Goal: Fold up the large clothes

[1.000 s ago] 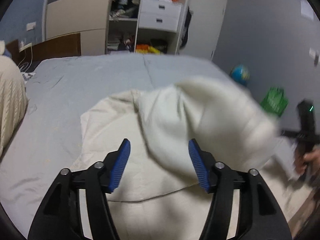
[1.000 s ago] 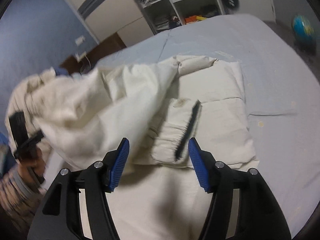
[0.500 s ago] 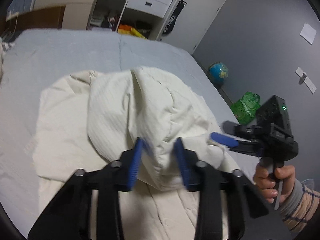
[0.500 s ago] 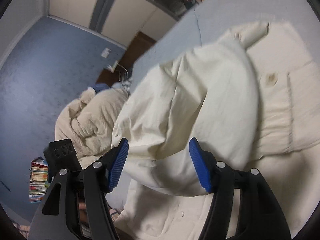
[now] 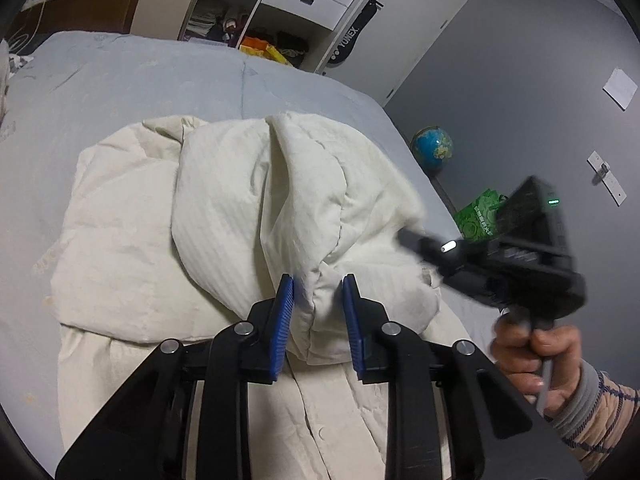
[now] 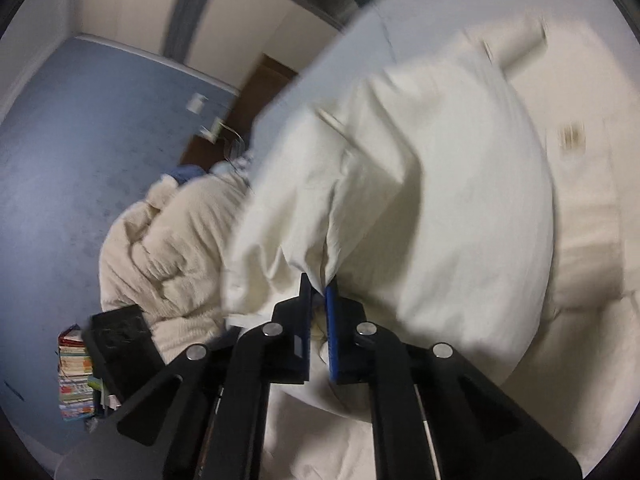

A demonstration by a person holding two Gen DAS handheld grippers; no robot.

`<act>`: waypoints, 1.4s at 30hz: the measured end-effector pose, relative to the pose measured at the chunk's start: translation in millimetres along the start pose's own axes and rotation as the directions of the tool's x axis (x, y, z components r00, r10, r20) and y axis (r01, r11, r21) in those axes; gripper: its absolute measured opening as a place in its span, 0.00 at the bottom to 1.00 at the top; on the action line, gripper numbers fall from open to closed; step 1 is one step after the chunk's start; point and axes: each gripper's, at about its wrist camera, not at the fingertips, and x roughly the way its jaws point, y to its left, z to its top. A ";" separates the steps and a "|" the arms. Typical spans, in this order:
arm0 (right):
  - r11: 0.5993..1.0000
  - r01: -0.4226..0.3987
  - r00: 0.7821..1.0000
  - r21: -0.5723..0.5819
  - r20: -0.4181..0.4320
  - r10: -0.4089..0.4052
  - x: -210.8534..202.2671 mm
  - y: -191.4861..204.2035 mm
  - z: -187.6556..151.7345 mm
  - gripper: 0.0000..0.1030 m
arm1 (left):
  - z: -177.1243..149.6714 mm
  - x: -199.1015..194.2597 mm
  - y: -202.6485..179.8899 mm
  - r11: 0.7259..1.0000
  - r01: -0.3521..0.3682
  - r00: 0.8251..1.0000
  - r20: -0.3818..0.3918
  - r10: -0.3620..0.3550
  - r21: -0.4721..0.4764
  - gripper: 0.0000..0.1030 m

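A: What is the cloth like, and where does it lie?

B: The cream garment (image 5: 248, 216) is puffy and soft, faintly striped, with a snap-button seam near the bottom. It sits in the middle of the grey bed (image 5: 120, 80), its upper half bunched into a rounded mound over the flat lower half.

A: Start at the left. What surrounds it?

B: In the right wrist view a ribbed cream blanket (image 6: 160, 248) is heaped at the left, with a stack of books (image 6: 74, 376) below it against the blue wall. In the left wrist view, a dark wooden headboard (image 5: 80, 12) comes first, then open white shelves (image 5: 256, 8) with drawers, a globe (image 5: 434, 148) and a green bag (image 5: 480, 216) on the floor.

A: And the grippers?

B: The left gripper (image 5: 318, 300) has a fold bulging between its blue ribbed pads, jaws partly closed against it. The right gripper (image 6: 319, 300) pinches a thin fold, pads nearly together; its view is blurred.

A: Any writing?

B: "YONEX" on a black racket bag (image 5: 352, 40) hanging by the shelves.
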 end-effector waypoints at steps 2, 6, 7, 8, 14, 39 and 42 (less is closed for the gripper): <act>0.999 -0.016 0.999 -0.045 0.051 0.018 -17.2 17.0 2.7 0.03 | 2.5 -2.4 -2.7 1.000 0.006 1.000 0.006 -0.006 0.011 0.24; 0.998 0.012 0.994 -0.060 0.110 -0.005 -48.5 20.5 -3.4 0.03 | -0.8 -0.7 -12.0 0.998 0.040 0.999 -0.013 -0.040 0.050 0.26; 0.998 0.029 0.994 -0.056 0.106 -0.023 -48.7 15.5 -7.0 0.03 | -5.4 4.6 -15.2 0.997 0.027 0.999 -0.039 -0.024 0.073 0.26; 0.998 0.047 0.995 -0.039 0.094 -0.044 -47.9 6.3 -12.8 0.03 | -11.6 12.0 -16.3 0.996 0.013 0.997 -0.072 -0.007 0.090 0.25; 0.996 0.076 0.997 0.045 0.014 -0.077 -32.1 -39.9 -44.0 0.04 | -38.4 30.2 -8.2 0.996 -0.008 0.990 -0.143 0.020 0.084 0.24; 0.936 0.306 0.945 -0.175 -0.067 -0.321 17.2 -50.8 -63.2 0.04 | -49.7 69.2 29.8 0.990 -0.117 0.985 -0.137 0.106 -0.076 0.23; 0.941 0.304 0.947 -0.150 -0.060 -0.315 19.5 -62.7 -65.4 0.04 | -53.6 77.6 37.6 0.989 -0.119 0.985 -0.139 0.107 -0.086 0.24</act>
